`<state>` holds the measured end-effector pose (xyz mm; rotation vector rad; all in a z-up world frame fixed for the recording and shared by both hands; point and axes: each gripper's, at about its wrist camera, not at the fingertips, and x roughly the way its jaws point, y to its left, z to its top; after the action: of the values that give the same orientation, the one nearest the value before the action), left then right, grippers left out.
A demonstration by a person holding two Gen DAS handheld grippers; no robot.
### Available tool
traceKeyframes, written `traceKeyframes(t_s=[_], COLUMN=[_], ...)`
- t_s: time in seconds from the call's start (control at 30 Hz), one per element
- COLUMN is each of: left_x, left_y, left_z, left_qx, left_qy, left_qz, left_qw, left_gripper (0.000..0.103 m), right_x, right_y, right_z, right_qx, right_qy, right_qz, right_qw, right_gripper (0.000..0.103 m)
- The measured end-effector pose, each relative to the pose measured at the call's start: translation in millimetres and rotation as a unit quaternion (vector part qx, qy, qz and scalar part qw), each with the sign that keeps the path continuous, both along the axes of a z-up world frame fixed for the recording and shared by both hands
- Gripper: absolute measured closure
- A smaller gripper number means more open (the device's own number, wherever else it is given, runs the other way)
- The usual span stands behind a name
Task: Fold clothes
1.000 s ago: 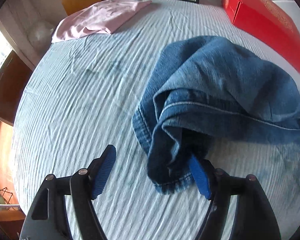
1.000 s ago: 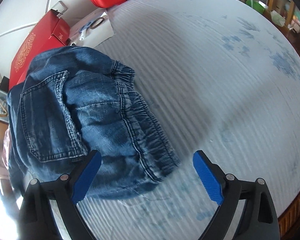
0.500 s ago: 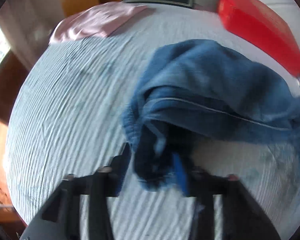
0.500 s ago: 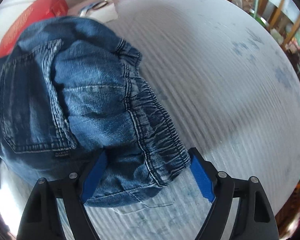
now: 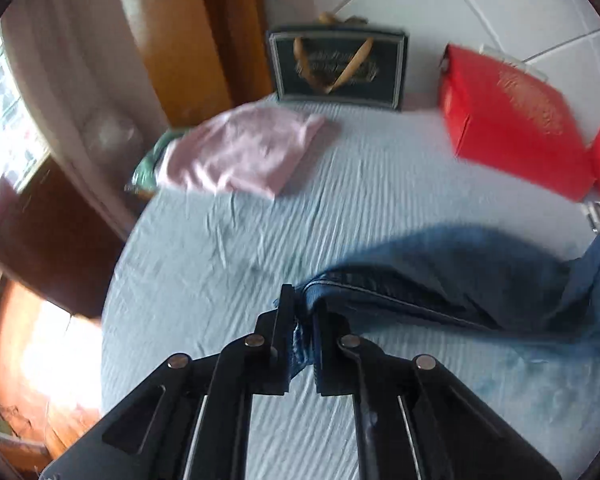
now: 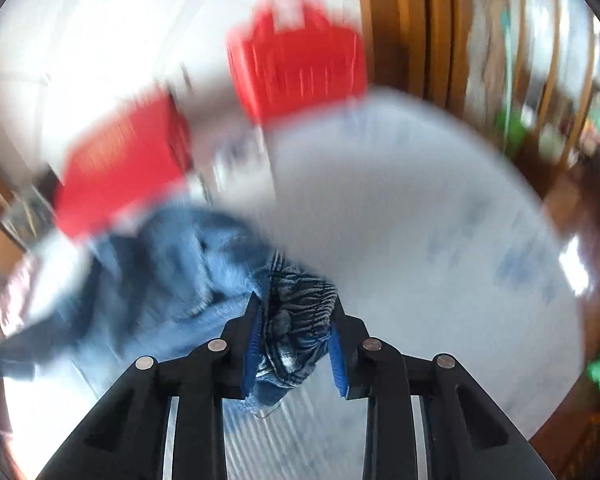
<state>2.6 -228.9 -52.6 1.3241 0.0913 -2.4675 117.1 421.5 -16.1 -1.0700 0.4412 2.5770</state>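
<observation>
now both grippers have just closed on the jeans (image 5: pixel 440 292): the left gripper (image 5: pixel 302 320) pinches a hem, the right gripper (image 6: pixel 296 332) clamps the bunched waistband, cloth hanging over the bed (image 5: pixel 220 264).

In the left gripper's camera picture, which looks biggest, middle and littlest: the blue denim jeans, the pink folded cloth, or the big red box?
1. Blue denim jeans, though they are nearest the camera, which helps.
2. Big red cardboard box and pink folded cloth look too alike to rank.
</observation>
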Motion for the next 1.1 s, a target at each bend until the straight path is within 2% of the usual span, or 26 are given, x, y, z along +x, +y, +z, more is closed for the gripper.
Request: traceKeyframes(t_s=[0.03, 0.1, 0.17, 0.2, 0.27, 0.33, 0.37, 0.4, 0.47, 0.5, 0.6, 0.67, 0.8, 0.93, 1.1], left_x=[-9.1, -32.8, -68.5, -88.4, -119.2, -121.6, -119.9, -113.8, -99.3, -91.6, -77.5, -79.4, -100.8, -123.5, -135.8], left_y=[2.5, 7.5, 12.5, 12.6, 16.1, 20.1, 20.7, 19.2, 13.4, 8.8, -2.0, -3.0, 1.0, 17.4, 42.0], left_z=[7.5, 19.7, 16.4, 9.4, -10.4, -20.8, -25.8, -30.0, -34.2, -34.6, -37.8, -41.9, -62.4, -92.8, -121.6], left_qx=[-0.005, -0.011, -0.001, 0.008, 0.024, 0.046, 0.062, 0.083, 0.113, 0.128, 0.165, 0.165, 0.163, 0.155, 0.144], left_qy=[0.0, -0.004, -0.026, -0.042, -0.093, -0.117, -0.126, -0.13, -0.131, -0.127, -0.123, -0.123, -0.122, -0.137, -0.161], left_qz=[-0.013, -0.041, -0.061, -0.066, -0.072, -0.073, -0.073, -0.072, -0.06, -0.052, -0.033, -0.026, -0.011, -0.013, -0.033], left_qw=[0.9999, 0.9991, 0.9978, 0.9969, 0.9928, 0.9894, 0.9873, 0.9854, 0.9831, 0.9822, 0.9779, 0.9783, 0.9791, 0.9782, 0.9758], left_gripper=[0.095, 0.095, 0.095, 0.095, 0.091, 0.086, 0.078, 0.059, 0.036, 0.032, 0.032, 0.032, 0.032, 0.032, 0.032], right_x=[5.7, -8.6, -34.5, -49.3, -67.1, -70.5, -67.5, -60.8, -41.7, -29.8, 1.9, 16.4, 24.1, 22.6, 16.7], right_y=[4.1, 2.5, 23.8, 34.8, 51.9, 74.5, 84.0, 89.8, 99.8, 104.5, 123.5, 123.8, 120.3, 118.1, 118.9], right_z=[24.1, 60.5, 66.9, 62.7, 37.5, 0.7, -20.9, -38.9, -73.0, -88.4, -117.6, -125.1, -116.0, -107.3, -114.9], right_qx=[0.016, 0.047, 0.066, 0.057, 0.034, 0.008, -0.008, -0.03, -0.083, -0.11, -0.184, -0.206, -0.214, -0.212, -0.208], right_qy=[0.025, 0.049, 0.036, 0.025, -0.017, -0.067, -0.092, -0.107, -0.131, -0.137, -0.129, -0.122, -0.114, -0.115, -0.134], right_qz=[0.002, -0.001, -0.013, -0.018, -0.022, -0.023, -0.023, -0.027, -0.041, -0.052, -0.088, -0.105, -0.114, -0.116, -0.134], right_qw=[1.0, 0.998, 0.997, 0.998, 0.999, 0.997, 0.995, 0.993, 0.987, 0.983, 0.97, 0.965, 0.963, 0.964, 0.96], right_gripper=[0.075, 0.075, 0.075, 0.075, 0.074, 0.073, 0.068, 0.064, 0.06, 0.056, 0.054, 0.053, 0.053, 0.053, 0.045])
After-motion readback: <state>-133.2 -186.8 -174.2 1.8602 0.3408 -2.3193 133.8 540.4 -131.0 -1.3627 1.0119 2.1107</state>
